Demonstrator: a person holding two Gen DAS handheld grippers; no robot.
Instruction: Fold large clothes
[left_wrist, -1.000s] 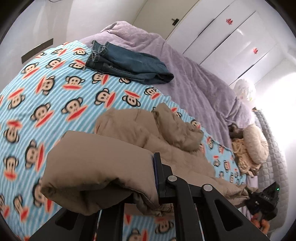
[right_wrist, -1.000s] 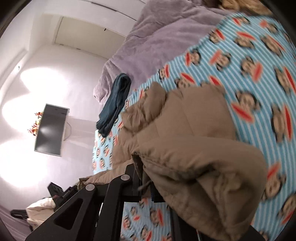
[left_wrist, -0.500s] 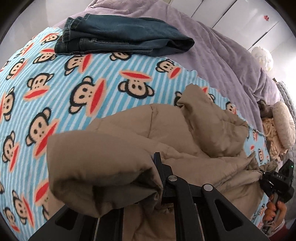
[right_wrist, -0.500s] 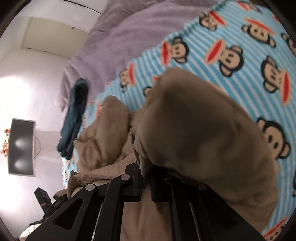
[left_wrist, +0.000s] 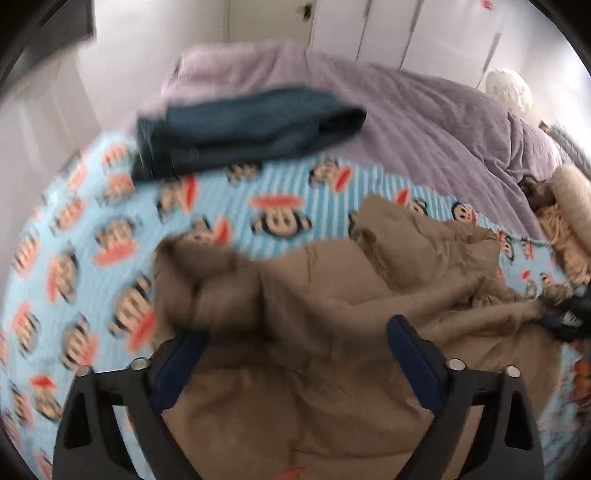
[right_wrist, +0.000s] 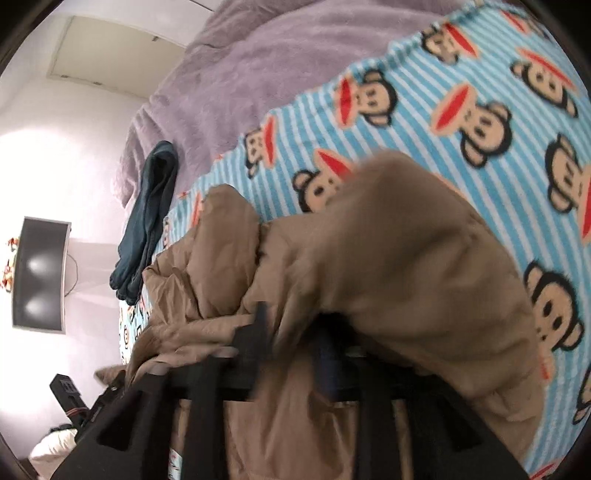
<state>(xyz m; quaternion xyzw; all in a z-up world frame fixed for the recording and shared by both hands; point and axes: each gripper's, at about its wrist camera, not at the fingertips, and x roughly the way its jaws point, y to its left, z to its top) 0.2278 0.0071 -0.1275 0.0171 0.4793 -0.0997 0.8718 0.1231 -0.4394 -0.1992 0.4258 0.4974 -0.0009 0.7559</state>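
Observation:
A tan padded jacket (left_wrist: 332, 295) lies bunched on the monkey-print striped blanket (left_wrist: 92, 240), one side folded over onto the rest. My left gripper (left_wrist: 295, 343) hovers just over the jacket with its jaws opening, wide apart. Loose fabric lies below and between the blue pads (left_wrist: 410, 354), which do not press on it. In the right wrist view the jacket (right_wrist: 406, 258) bulges as a thick fold over my right gripper (right_wrist: 293, 343). Its jaws are opening, with a gap between the fingers and cloth slack around them. Both views are motion-blurred.
Folded blue jeans (left_wrist: 243, 129) (right_wrist: 147, 221) lie at the blanket's far edge, against a rumpled purple cover (left_wrist: 424, 122). White wardrobe doors stand behind the bed. Plush toys (left_wrist: 569, 206) sit at the right edge. A dark screen (right_wrist: 38, 273) hangs on the wall.
Both grippers were shut on the jacket's folded edge and have let it go. The fold has dropped onto the rest of the jacket, and both hands have come down over it.

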